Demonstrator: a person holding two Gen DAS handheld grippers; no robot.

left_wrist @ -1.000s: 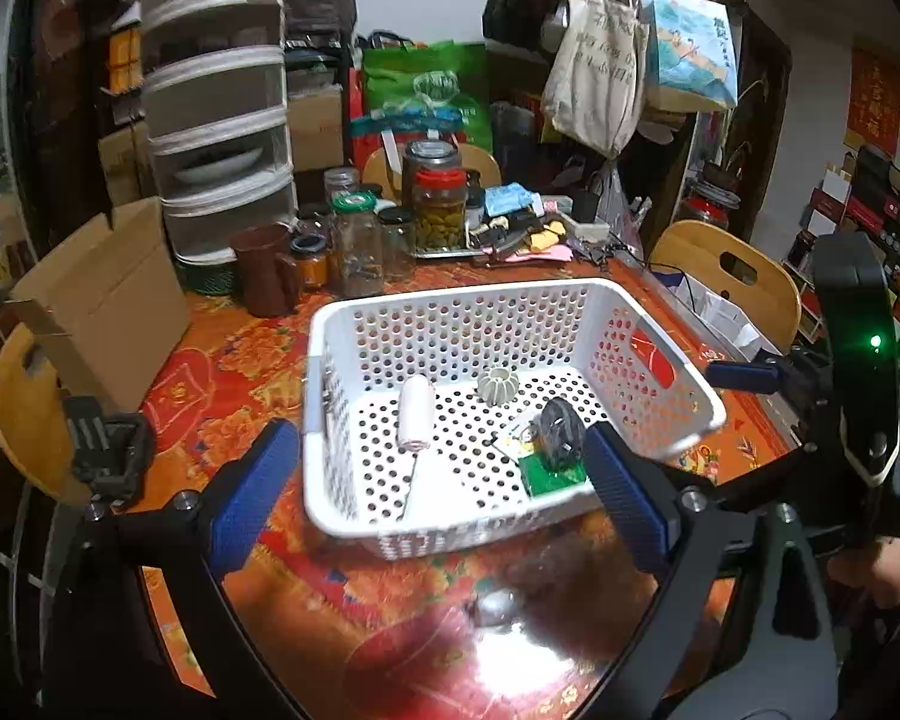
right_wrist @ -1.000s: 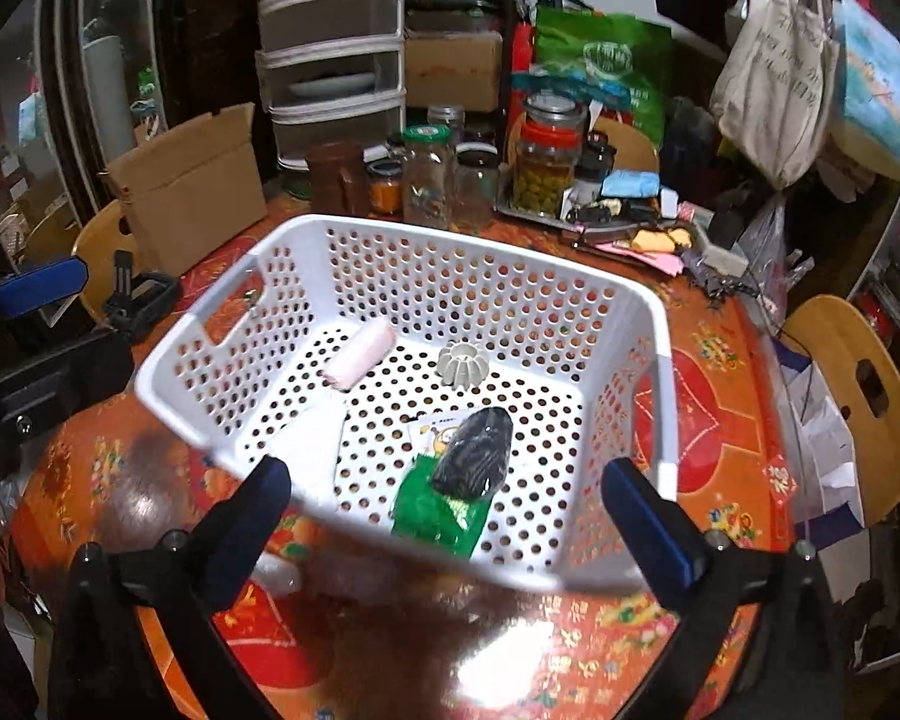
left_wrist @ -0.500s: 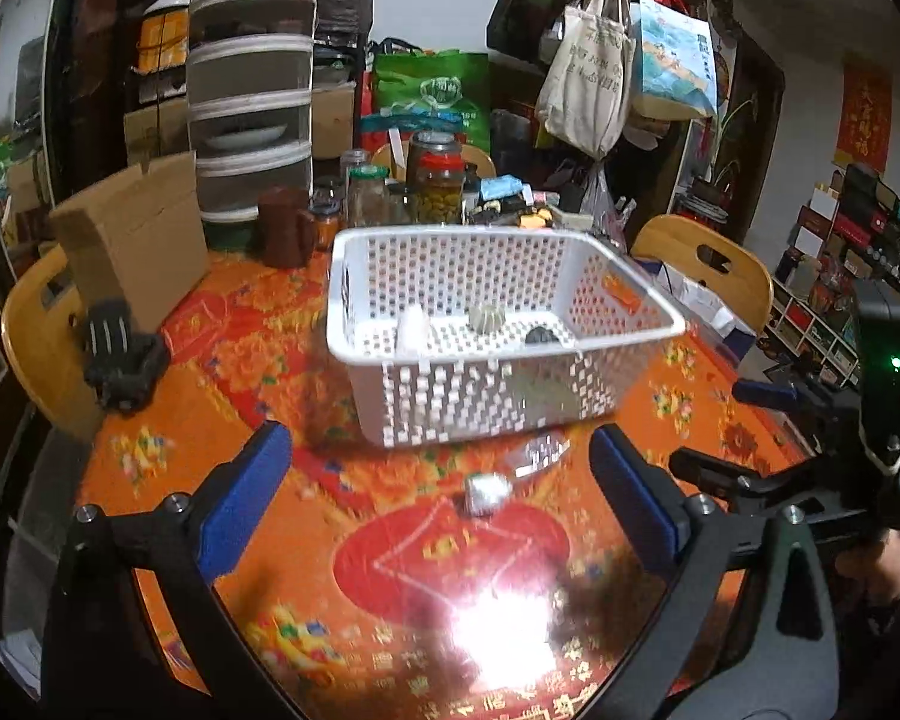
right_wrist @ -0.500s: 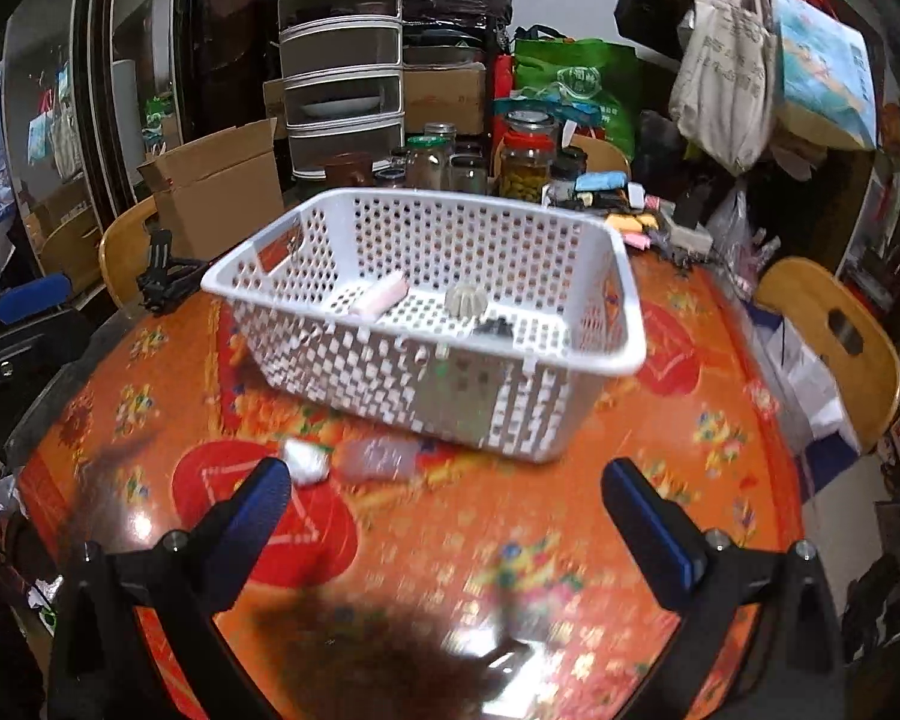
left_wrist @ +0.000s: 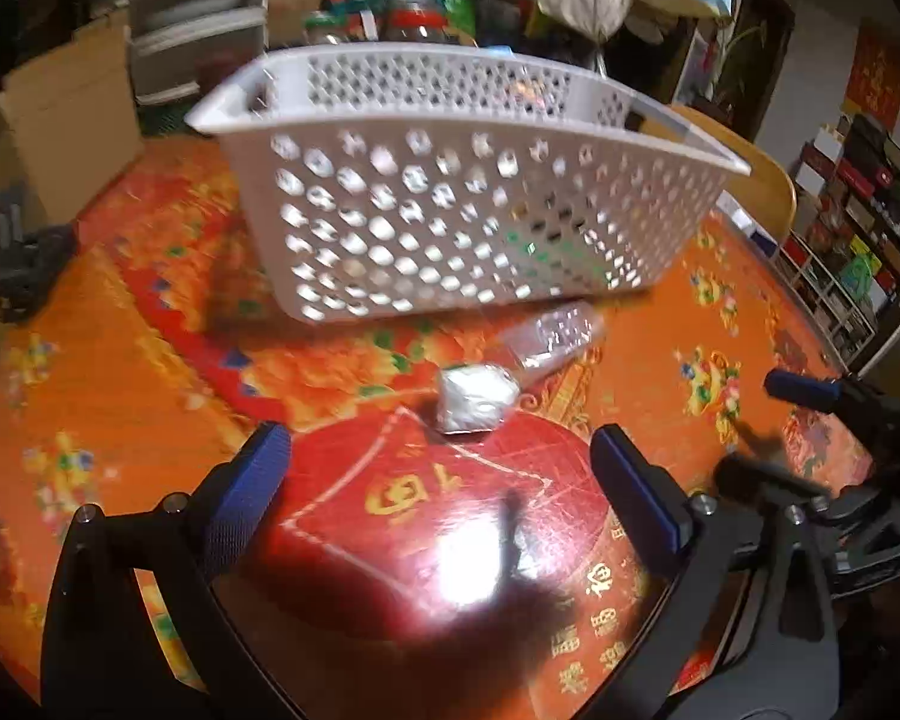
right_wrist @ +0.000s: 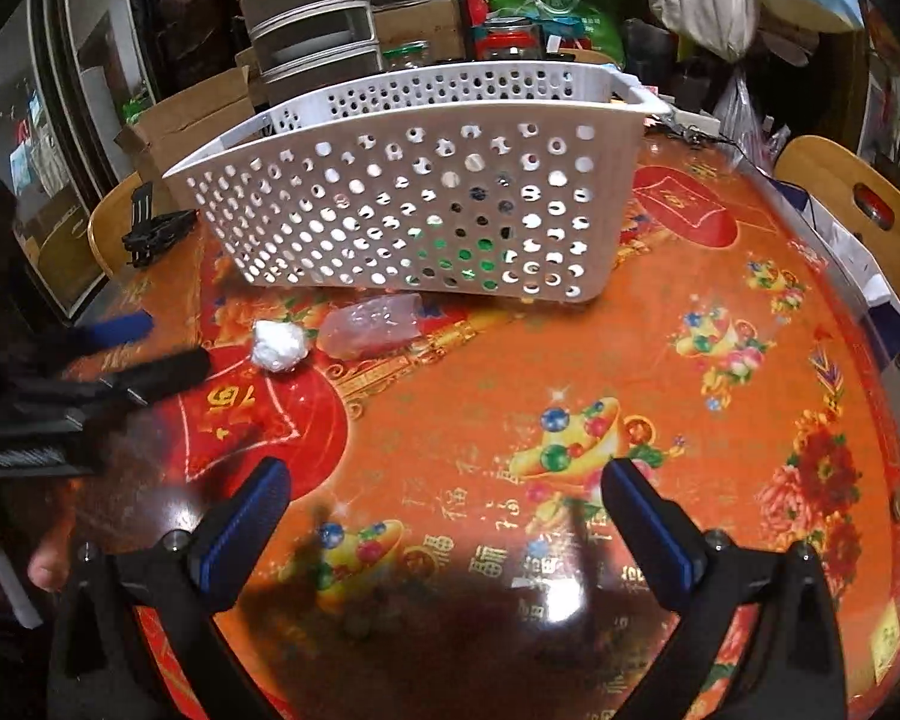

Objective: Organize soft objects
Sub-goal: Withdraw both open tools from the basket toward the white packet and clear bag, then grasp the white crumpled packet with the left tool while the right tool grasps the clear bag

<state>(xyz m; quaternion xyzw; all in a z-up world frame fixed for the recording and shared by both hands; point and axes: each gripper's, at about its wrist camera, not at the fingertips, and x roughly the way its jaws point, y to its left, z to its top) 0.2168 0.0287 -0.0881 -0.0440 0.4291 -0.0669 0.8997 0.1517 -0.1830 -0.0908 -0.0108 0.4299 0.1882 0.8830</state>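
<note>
Lowered since half a second ago, both cameras are now brought close over the glossy tabletop, so the white perforated basket (left_wrist: 450, 192) is seen side-on rather than from above. A crumpled white wad (left_wrist: 474, 397) is seen lying on the table just in front of the basket's near wall, with a clear, crinkled plastic bag (left_wrist: 549, 336) touching or just beside it on its right. Green and dark shapes are glimpsed through the basket's round holes; what they are cannot be told. The left gripper (left_wrist: 444, 495) is held with its ribbed blue pads spread wide, nothing between them, the wad just beyond its tips. The right gripper (right_wrist: 444, 522) is likewise held wide and empty, further right over the orange floral table covering (right_wrist: 660, 360). A brown cardboard box (right_wrist: 192, 120) and stacked translucent drawers (right_wrist: 312, 18) are seen far left, beyond the basket.
</note>
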